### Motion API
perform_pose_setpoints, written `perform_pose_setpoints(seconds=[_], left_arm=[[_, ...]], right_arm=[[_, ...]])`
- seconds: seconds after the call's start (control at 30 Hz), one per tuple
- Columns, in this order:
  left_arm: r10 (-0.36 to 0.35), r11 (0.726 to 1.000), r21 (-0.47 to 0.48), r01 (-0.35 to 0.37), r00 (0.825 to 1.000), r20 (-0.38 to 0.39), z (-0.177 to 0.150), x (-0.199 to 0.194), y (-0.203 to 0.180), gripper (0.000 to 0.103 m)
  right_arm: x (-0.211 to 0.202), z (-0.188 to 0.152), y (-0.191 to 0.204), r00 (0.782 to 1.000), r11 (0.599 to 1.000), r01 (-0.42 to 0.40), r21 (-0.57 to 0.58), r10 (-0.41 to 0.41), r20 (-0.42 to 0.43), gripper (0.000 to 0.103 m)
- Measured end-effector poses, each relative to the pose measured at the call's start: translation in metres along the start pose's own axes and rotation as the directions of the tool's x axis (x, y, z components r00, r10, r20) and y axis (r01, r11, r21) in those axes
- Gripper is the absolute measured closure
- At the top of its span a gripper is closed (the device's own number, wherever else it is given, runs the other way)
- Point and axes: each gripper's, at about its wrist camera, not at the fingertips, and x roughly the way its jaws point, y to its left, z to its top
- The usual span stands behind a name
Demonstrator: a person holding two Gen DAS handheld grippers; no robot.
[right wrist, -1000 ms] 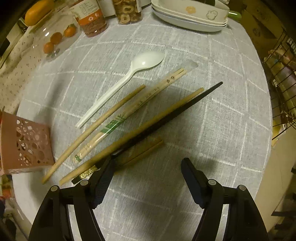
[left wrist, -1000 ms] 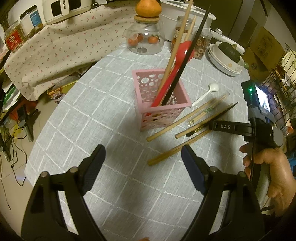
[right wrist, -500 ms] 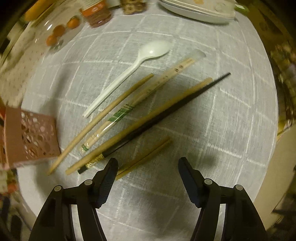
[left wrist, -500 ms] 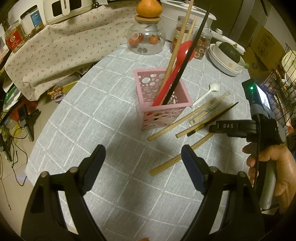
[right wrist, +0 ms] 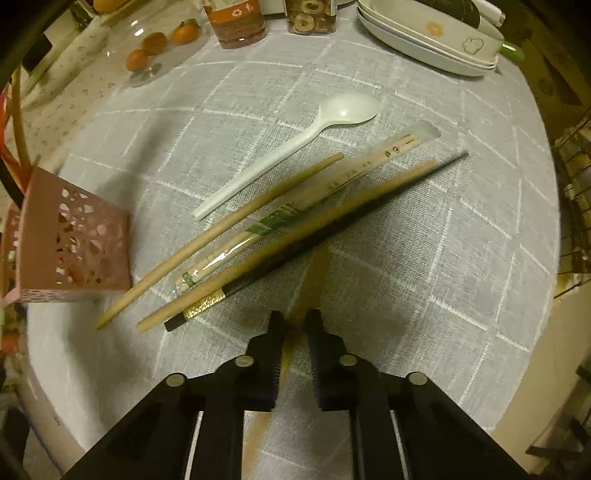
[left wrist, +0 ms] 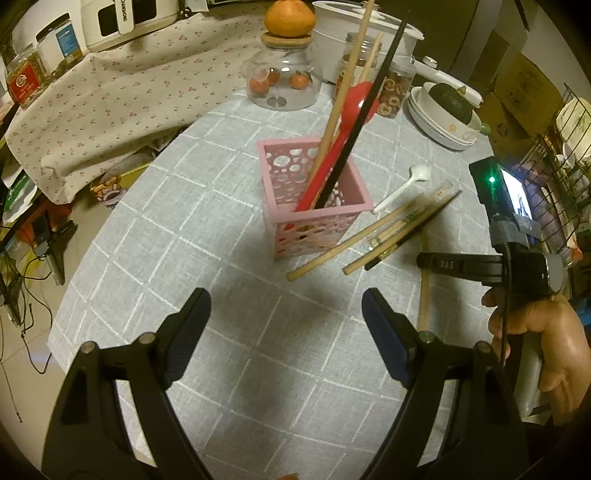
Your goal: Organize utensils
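Note:
A pink perforated basket (left wrist: 314, 206) (right wrist: 70, 251) holds a red spoon (left wrist: 332, 147), wooden chopsticks and a black chopstick. On the grey tablecloth lie a white plastic spoon (right wrist: 295, 147), a wooden chopstick (right wrist: 221, 236), a wrapped chopstick pair (right wrist: 295, 206), another wooden chopstick and a black chopstick (right wrist: 332, 229). My right gripper (right wrist: 295, 325) is shut on a wooden chopstick (right wrist: 314, 273), which also shows in the left wrist view (left wrist: 424, 291). My left gripper (left wrist: 284, 325) is open and empty, near the table's front, short of the basket.
A glass jar with tomatoes (left wrist: 282, 85) topped by an orange, food jars (right wrist: 236, 22) and stacked white dishes (right wrist: 436, 40) stand at the table's far side. A wire rack (left wrist: 565, 147) is at the right. A floral cloth (left wrist: 110, 99) covers furniture on the left.
My right gripper has closed on the short wooden chopstick, which now points away along the fingers. The left gripper has stayed open and nearly still.

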Motion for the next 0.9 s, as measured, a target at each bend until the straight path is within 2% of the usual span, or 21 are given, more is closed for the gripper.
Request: perform_pose_setpoints(seconds=[0.2,0.4,0.6,0.7,0.77,0.9], left_arm=[[-0.007,0.999,0.053,0.006,1.0,0.024,0.001,-0.005,-0.015,0.019],[-0.071,0.991,0.117,0.064,0.996,0.049,0.002,-0.017,-0.041,0.019],[-0.13,0.967,0.228,0.115,0.99,0.052,0.008,-0.016,-0.09,0.02],[-0.149,0.952,0.276,0.135,0.988,0.034,0.011,-0.005,-0.115,0.034],[-0.152,0.936,0.324,0.14,0.988,0.011,0.014,0.009,-0.135,0.047],[-0.146,0.908,0.395,0.14,0.989,-0.014,0.024,0.038,-0.164,0.06]], right_arm=[[-0.015,-0.001,-0.032,0.994,0.993,-0.108,0.047,0.106,0.026,0.096],[-0.047,-0.002,-0.062,0.989,0.99,-0.133,0.055,0.128,0.076,0.096],[-0.069,-0.012,-0.106,0.983,0.985,-0.158,0.066,0.151,0.108,0.096],[-0.07,-0.006,-0.12,0.978,0.979,-0.183,0.089,0.172,0.118,0.096],[-0.067,-0.005,-0.125,0.976,0.976,-0.193,0.099,0.181,0.118,0.096],[-0.062,-0.007,-0.14,0.978,0.975,-0.193,0.11,0.182,0.103,0.096]])
